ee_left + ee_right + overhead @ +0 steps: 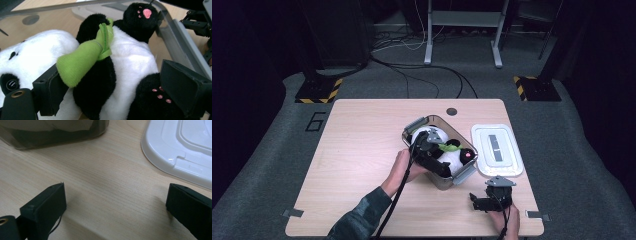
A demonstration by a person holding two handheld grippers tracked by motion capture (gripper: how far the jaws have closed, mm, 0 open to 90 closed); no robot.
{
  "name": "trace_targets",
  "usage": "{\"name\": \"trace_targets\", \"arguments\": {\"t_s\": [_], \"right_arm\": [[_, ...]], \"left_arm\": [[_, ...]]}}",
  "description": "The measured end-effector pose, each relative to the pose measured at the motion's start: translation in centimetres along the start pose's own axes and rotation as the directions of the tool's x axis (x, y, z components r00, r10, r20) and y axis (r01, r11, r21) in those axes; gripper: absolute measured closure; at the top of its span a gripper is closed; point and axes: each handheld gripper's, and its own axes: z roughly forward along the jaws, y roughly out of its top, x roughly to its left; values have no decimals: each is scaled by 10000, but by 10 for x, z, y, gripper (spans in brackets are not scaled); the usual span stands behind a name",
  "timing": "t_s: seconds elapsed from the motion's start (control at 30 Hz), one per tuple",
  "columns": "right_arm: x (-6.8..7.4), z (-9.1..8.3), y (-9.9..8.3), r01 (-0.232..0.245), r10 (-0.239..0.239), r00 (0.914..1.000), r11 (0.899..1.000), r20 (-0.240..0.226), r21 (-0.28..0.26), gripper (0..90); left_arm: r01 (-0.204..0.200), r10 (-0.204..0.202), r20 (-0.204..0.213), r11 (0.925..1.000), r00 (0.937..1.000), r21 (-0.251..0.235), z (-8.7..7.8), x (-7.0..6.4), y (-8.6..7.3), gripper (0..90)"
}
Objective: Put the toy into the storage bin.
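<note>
A black-and-white panda plush lies inside a clear plastic container near the table's middle. It holds a green plush stalk across its chest. My left gripper reaches into the container. In the left gripper view it is open, its jaws wide apart on either side of the panda's body, and the container's wall runs along the right. My right gripper rests low over the table's front right. It is open with bare wood between its jaws.
The container's white lid lies flat on the table just right of the container, and its edge is close ahead of my right gripper. The wooden table is bare to the left. A round grommet sits near the far edge.
</note>
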Motion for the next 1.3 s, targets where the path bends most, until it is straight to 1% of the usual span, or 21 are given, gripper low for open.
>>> {"name": "trace_targets", "arguments": {"t_s": [0.1,0.2,0.23,0.3,0.37,0.47,0.57,0.6,0.63,0.73,0.8,0.87,0.9,0.97,1.0,1.03,1.1,1.13,1.2,1.23,1.3], "right_arm": [[0,0,0,-1,1,10000,10000,0,-1,21],[0,0,0,2,-2,10000,10000,0,-3,22],[0,0,0,21,-21,10000,10000,3,-14,22],[0,0,0,25,-25,10000,10000,5,-13,22],[0,0,0,22,-22,10000,10000,1,-15,22],[0,0,0,4,-4,10000,10000,-2,-6,22],[0,0,0,15,-15,10000,10000,7,-18,22],[0,0,0,34,-34,10000,10000,-2,-13,22],[0,0,0,18,-18,10000,10000,7,-17,22],[0,0,0,16,-16,10000,10000,7,-18,22],[0,0,0,3,-3,10000,10000,3,-8,22],[0,0,0,8,-8,10000,10000,-3,-5,22],[0,0,0,32,-32,10000,10000,-3,-12,22],[0,0,0,16,-16,10000,10000,8,-14,22],[0,0,0,20,-20,10000,10000,6,-17,22],[0,0,0,20,-20,10000,10000,7,-18,22],[0,0,0,17,-17,10000,10000,6,-19,22],[0,0,0,35,-35,10000,10000,0,-13,22],[0,0,0,18,-18,10000,10000,4,-19,22],[0,0,0,18,-18,10000,10000,6,-17,22],[0,0,0,7,-7,10000,10000,-4,-5,22]], "left_arm": [[-6,8,-109,9999,9999,104,6,0,-3,113],[52,-51,-50,10000,10000,60,9,0,-3,113],[59,-59,-55,10000,10000,-44,8,0,-2,117],[63,-62,49,9999,10000,-155,5,0,-1,123],[177,-169,261,9994,9995,-311,1,2,1,123],[307,-299,124,9976,9995,-624,-8,5,4,123],[467,-484,-183,9954,9987,-833,-14,13,6,123],[603,-620,-176,9944,9979,-863,-15,16,6,122],[790,-819,-282,9926,9962,-920,-16,20,5,121],[961,-998,-427,9921,9941,-801,-13,27,4,121],[1076,-1100,-415,9927,9931,-547,-8,30,3,121],[971,-983,-459,9949,9941,-281,-2,31,4,121],[970,-980,-552,9951,9937,-209,0,30,4,118],[723,-712,-785,9973,9944,113,4,27,6,112],[741,-728,-724,9971,9947,156,5,26,7,107],[735,-725,-777,9972,9943,107,4,27,7,100],[796,-802,-708,9968,9943,-125,-2,27,7,101],[837,-854,-556,9960,9948,-316,-6,26,6,106],[788,-810,-363,9953,9961,-568,-16,21,5,109],[769,-783,-220,9952,9967,-612,-20,18,5,109],[517,-520,-91,9980,9986,-363,-22,11,4,109]]}}
